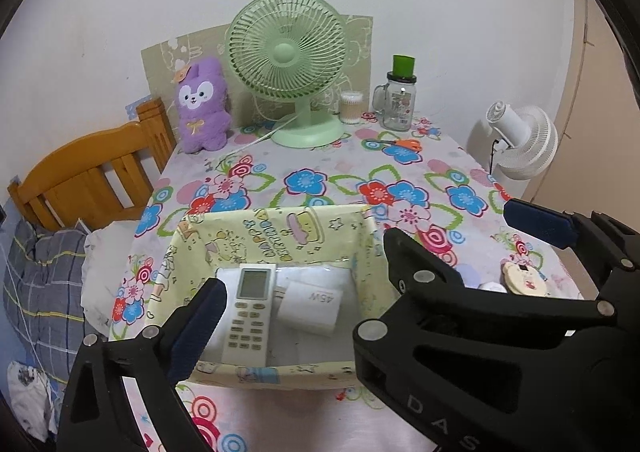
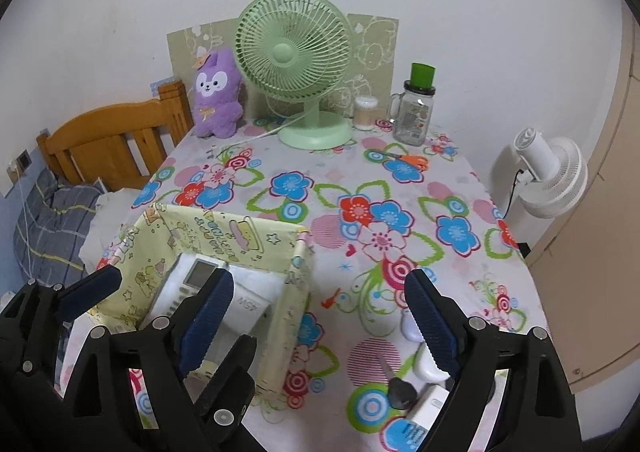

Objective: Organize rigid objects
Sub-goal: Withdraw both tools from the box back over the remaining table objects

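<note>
Rigid objects are being gathered into a pale yellow cartoon-printed fabric box (image 1: 276, 236) that stands on the flower-patterned worktop (image 1: 360, 171), near its front edge. A white air-conditioner remote with grey buttons (image 1: 250, 312) and a white 45W charger block (image 1: 310, 306) are already laid flat side by side on the box floor, presumably so that room is left for more. The left claw (image 1: 294, 286) is held wide and empty above the box, as if a piece has just been let go. The right claw (image 2: 316, 318) is likewise spread wide with nothing between its pads, poised over loose items beside the box: a black-headed key (image 2: 398, 388), small white oval pieces (image 2: 410, 326) and a white box with blue print (image 2: 424, 414). These are judged the likely next pickups.
</note>
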{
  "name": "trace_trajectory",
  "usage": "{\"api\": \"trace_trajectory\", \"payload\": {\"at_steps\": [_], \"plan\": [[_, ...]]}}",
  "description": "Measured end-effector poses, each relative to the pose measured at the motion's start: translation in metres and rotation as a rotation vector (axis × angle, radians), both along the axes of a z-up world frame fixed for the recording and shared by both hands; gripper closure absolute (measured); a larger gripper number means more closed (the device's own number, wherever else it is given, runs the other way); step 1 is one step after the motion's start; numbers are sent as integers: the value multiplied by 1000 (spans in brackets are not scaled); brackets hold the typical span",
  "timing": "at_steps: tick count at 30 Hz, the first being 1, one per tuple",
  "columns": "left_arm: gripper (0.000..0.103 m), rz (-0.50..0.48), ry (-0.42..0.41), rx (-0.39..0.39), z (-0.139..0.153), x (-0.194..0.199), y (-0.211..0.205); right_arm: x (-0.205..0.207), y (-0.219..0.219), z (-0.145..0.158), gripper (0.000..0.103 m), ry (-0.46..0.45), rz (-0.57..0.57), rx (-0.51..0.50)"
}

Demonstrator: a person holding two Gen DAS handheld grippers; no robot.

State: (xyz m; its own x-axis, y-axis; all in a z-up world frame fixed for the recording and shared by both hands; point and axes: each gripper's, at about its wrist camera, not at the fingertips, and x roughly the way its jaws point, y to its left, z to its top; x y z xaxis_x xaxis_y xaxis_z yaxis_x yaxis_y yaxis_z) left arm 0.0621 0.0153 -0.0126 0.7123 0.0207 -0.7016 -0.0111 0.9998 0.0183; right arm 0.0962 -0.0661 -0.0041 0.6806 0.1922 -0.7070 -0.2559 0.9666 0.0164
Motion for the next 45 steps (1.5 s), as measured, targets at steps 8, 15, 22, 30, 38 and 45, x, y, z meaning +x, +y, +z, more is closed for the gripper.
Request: {"api": "trace_trajectory", "payload": {"at_steps": [8,15,22,30,38,45], "plan": [[4,-23,-39,16,9,-8,-28,-9,-29,8,13,-22,-27,16],[4,-49,-57,3,14,-11,-48,-16,-51,14,13,-38,-55,0],[4,-70,-85,10,23,-15,-69,-23,-73,23,11,-69,-90,4],[3,-84,-75,-32,17,-13,-87,-28,-101,18,10,-66,-123,34],[3,-105,-62,-44,5,-9,-111,-27,-125,6,10,-36,-139,57],[3,-124,-51,-32,-2,-7,-129,-27,-145,-3,9,-25,-158,69]]}}
